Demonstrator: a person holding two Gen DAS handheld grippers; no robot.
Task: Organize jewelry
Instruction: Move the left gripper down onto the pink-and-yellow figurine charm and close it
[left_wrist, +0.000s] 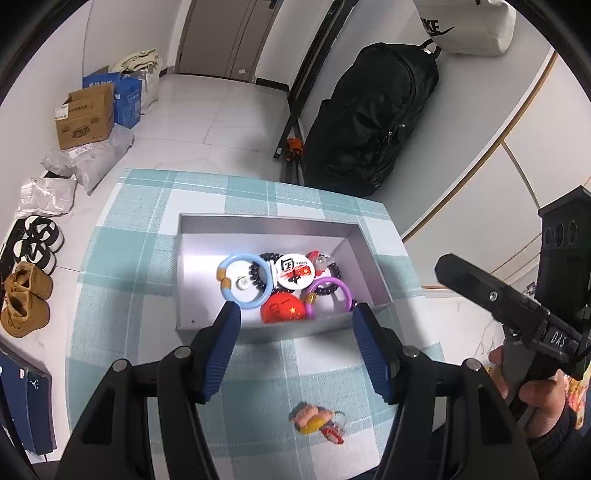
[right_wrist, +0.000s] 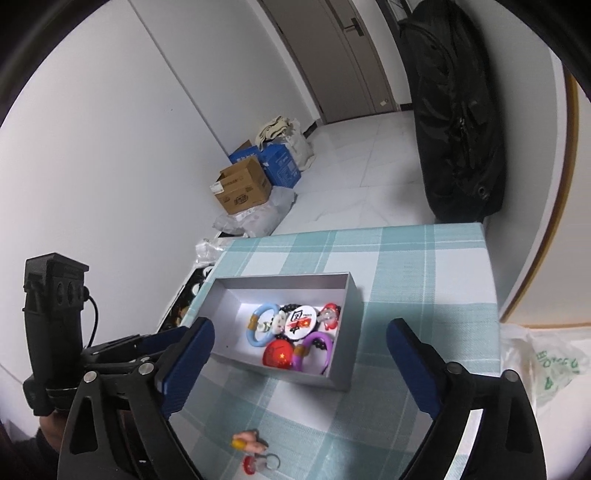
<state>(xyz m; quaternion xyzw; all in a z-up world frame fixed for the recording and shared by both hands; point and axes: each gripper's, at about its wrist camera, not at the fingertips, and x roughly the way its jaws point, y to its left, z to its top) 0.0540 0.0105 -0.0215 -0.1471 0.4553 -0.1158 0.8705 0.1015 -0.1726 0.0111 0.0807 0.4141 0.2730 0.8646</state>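
Here, your left tongs (left_wrist: 295, 314) hang part-open with nothing between the blue pads, poised just above the near wall of the grey box (left_wrist: 362, 254). Your right tongs (right_wrist: 301, 341) stand wide apart, also empty, framing the same box from the other side; no earlier frame is on hand to show how they got there. In the left view, your right hand (left_wrist: 532, 391) grips the black handle of the other tool at the far right edge.

Inside the box, the jewelry sits bunched toward the near right end: a light-blue ring (left_wrist: 243, 280), a purple ring (left_wrist: 330, 293), a white round badge (left_wrist: 293, 273) with black and red print, a red badge (left_wrist: 282, 310) with yellow stars, and black beads (left_wrist: 255, 273) threaded among them. The far left end of the box floor is bare.

Outside the box, on the blue-and-white checked cloth (left_wrist: 129, 266), a small keychain figure (left_wrist: 317, 424) in pink, yellow and red lies near you, between the arms of the left tongs and well apart from the box.

Beyond the table, cardboard boxes (right_wrist: 243, 188) stand by the wall and a black bag (right_wrist: 454, 110) hangs at the right.
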